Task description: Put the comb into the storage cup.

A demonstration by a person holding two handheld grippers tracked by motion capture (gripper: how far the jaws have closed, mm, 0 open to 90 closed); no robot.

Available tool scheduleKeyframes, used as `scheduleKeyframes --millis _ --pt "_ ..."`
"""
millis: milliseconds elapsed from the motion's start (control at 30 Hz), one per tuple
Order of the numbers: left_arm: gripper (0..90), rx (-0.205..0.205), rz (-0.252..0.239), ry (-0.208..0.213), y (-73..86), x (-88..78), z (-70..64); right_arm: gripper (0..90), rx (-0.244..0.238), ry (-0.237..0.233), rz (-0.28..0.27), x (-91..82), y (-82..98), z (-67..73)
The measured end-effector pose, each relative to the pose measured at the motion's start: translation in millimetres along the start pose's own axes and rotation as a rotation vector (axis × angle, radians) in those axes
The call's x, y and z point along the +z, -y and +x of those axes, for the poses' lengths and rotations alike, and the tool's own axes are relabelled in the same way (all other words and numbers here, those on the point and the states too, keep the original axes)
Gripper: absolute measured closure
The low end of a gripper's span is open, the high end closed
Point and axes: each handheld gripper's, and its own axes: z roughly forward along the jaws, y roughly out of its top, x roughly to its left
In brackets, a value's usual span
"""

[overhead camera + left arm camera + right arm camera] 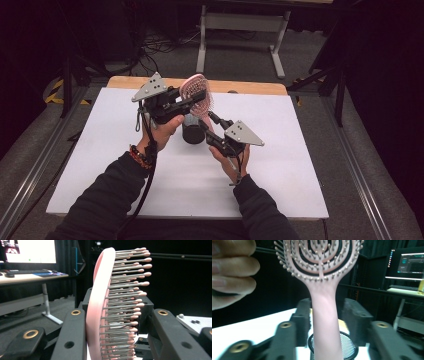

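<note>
The pink hairbrush (199, 95) hangs above the bench (100, 150), toward twelve o'clock, over a black mesh cup (190, 131). The left claw (196, 96) clamps its bristled head. The right claw (212, 120), at five o'clock, stands slack around the handle, its pads off it.

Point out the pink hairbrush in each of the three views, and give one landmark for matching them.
High view: hairbrush upper centre, above the table.
Left gripper view: centre, edge-on, bristles pointing right.
Right gripper view: centre, handle running down, bristles facing the camera.
Shared landmark: the black mesh cup below it.
</note>
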Motion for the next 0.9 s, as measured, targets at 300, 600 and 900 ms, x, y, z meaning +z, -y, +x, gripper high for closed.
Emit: scheduleKeyframes --millis 300,600,900 --pt "63.3 0.016 -0.020 -0.028 -13.1 -2.4 7.0 35.3 0.033 0.007 0.035 -10.3 1.3 -8.7" --pt "63.3 0.050 -0.040 -0.055 -25.0 -9.6 11.2 29.4 -0.044 0.040 0.083 -35.5 4.8 -20.7" --pt "63.3 0.062 -0.040 -0.077 -28.2 -14.2 21.4 26.3 -0.035 0.060 0.125 -57.6 9.7 -36.0"
